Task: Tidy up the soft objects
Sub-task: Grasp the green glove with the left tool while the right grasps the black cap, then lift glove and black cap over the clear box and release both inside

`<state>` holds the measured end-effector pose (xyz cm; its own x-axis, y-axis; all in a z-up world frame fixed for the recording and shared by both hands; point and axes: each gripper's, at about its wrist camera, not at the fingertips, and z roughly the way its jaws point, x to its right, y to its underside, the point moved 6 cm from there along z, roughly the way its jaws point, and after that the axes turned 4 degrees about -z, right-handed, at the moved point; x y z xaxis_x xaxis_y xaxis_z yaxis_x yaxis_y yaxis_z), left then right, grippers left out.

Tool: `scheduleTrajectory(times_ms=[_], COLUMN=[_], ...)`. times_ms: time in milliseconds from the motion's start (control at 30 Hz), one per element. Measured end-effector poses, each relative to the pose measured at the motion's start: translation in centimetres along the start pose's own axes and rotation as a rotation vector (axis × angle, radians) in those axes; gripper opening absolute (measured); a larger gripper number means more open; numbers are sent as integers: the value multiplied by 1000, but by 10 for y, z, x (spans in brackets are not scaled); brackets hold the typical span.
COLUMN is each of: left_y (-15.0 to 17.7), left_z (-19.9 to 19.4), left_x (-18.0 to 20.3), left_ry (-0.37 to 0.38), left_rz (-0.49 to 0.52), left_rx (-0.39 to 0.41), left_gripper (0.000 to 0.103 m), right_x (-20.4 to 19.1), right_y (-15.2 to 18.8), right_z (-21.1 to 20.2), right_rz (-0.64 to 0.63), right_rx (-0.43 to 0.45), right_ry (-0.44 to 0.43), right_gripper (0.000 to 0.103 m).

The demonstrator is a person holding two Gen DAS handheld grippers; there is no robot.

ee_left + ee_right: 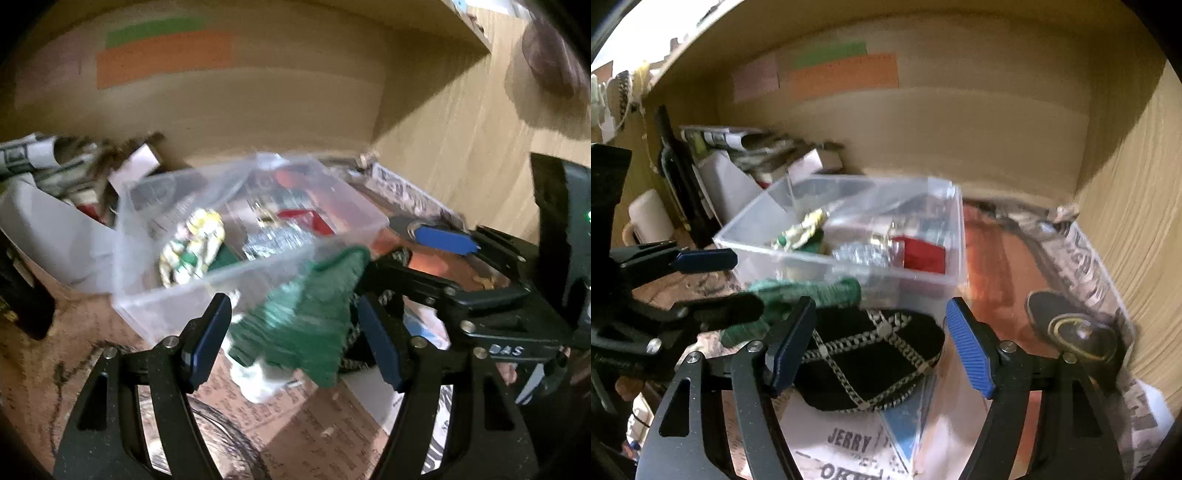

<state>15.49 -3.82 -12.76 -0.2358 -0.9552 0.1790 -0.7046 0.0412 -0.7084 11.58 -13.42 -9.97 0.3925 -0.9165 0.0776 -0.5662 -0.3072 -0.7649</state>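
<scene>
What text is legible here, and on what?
"JERRY": on the printed paper under the black pouch.
"OKE…": line below on the same paper, cut off at the frame edge.
"DAS": on the right gripper's black body, seen from the left wrist.
Newspaper lining on the right: blurred, unreadable.
Coloured notes on the back wall: no readable text.

Clear bin (846,236) sits mid-shelf, its clutter inside; knitted cloth (306,321) hangs just before its near wall; chain-patterned pouch (871,358) lies in front on newsprint (849,446); stacked papers (738,142) behind-left; round lid (1071,332) off right.
</scene>
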Motion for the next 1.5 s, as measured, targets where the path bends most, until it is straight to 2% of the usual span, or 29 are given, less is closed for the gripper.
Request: scheduleTrajectory(times_ms=[233, 333, 433, 500, 567, 667, 767, 833, 900, 1167, 1500], left_y=[15, 16, 15, 16, 15, 15, 14, 12, 9, -4, -32], left_z=[17, 21, 20, 19, 18, 14, 9, 4, -2, -21, -61], left_x=[-2, -4, -5, -4, -5, -6, -7, -7, -8, -8, -10], left_ry=[-11, -5, 0, 3, 1, -3, -14, -15, -17, -35, -53], left_rz=[0, -4, -2, 0, 3, 7, 10, 11, 12, 7, 5], left_rx=[-43, -38, -30, -23, -16, -3, 15, 28, 45, 109, 239], left_gripper=[71, 68, 60, 53, 48, 43, 34, 29, 19, 17, 17], right_x=[0, -1, 0, 0, -1, -4, -5, -4, -2, 12, 25], right_y=[18, 23, 25, 26, 27, 27, 27, 26, 24, 11, -17], right_z=[11, 12, 14, 16, 19, 17, 8, 0, -8, -48, -80], right_rz=[17, 13, 17, 22, 20, 16, 18, 24, 26, 48, 64], right_rx=[-42, -44, -44, -46, -49, -39, -19, -3, 24, 119, 249], right_ry=[-28, -24, -29, -37, -42, -40, -46, -44, -30, 27, 61], right_gripper=[70, 61, 52, 41, 35, 29, 25, 24, 23, 23, 23])
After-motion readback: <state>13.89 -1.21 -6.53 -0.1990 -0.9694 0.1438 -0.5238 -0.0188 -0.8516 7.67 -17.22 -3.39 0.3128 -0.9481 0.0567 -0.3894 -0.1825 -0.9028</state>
